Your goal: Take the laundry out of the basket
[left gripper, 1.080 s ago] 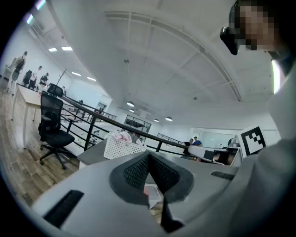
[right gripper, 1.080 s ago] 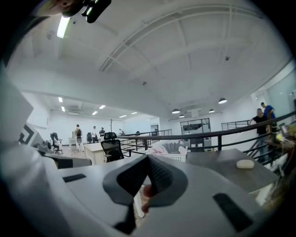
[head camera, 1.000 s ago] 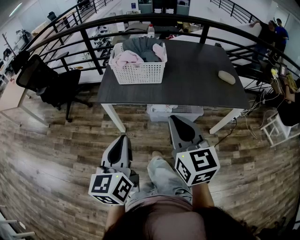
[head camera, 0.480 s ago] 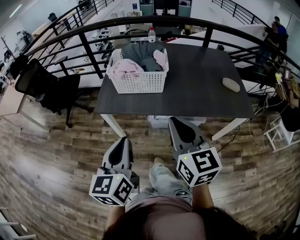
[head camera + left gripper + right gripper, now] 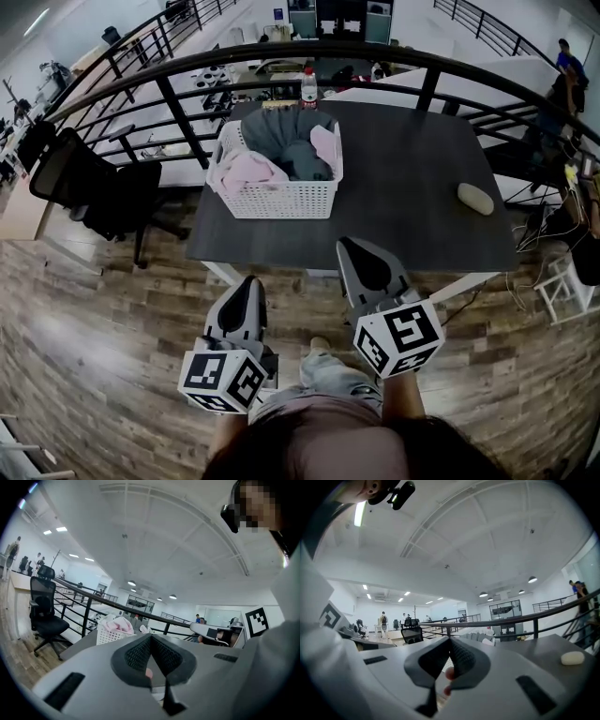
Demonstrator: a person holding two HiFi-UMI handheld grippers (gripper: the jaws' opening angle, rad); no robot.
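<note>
**Q:** Head view, left of the frame: what do you mark?

**A:** I mark a black office chair (image 5: 89, 178) on the wood floor (image 5: 84, 319), in front of a curved black railing (image 5: 178, 67).

**Q:** And the tongs on that side?

**A:** My left gripper (image 5: 250, 281), lower centre-left, sits below the near edge of the table (image 5: 412, 178). In its own view the jaws are pressed together, with nothing between them.

**Q:** Where is the laundry (image 5: 291, 155)?

**A:** In the white basket (image 5: 277, 199), upper centre, on the left part of the table. A pink garment (image 5: 246, 170) lies at its left and a grey garment (image 5: 281, 139) is heaped in the middle. Both grippers are well apart from it. A bottle (image 5: 307, 86) stands just beyond the basket, by the table's far edge.

**Q:** Right of centre?

**A:** My right gripper (image 5: 351, 246), its tip against the table's near edge in the picture. Its jaws are likewise pressed together, pinching nothing. Further right, a pale oval object (image 5: 475, 198) lies on the table, well apart from the basket.
</note>
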